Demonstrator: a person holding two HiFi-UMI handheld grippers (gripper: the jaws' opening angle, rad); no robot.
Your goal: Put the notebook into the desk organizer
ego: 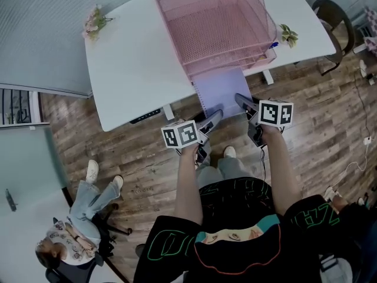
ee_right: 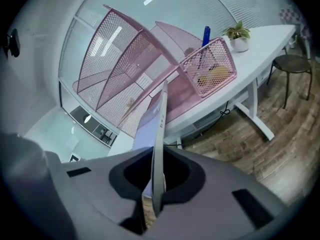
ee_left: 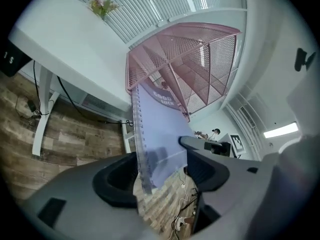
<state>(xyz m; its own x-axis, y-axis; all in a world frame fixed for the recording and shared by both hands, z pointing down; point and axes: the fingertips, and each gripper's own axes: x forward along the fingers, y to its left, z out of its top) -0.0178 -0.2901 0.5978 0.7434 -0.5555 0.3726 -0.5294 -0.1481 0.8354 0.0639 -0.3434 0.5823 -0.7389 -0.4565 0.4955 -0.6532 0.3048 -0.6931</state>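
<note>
Right claw (ee_right: 156,171) is clenched on the thin edge of the lilac notebook (ego: 227,90), which stands edge-on between its jaws. Left claw (ee_left: 161,170) is released: its jaws stand wide apart, with the notebook's perforated corner between them, unpinched. Notebook projects past the front edge of the white surface (ego: 129,58), its far end at the open front of the pink mesh desk organizer (ego: 218,22).

Pink wire-mesh organizer (ego: 219,31), matt lilac notebook (ego: 227,91), smooth white desk (ego: 131,65), wood-grain floor (ego: 121,153)
</note>
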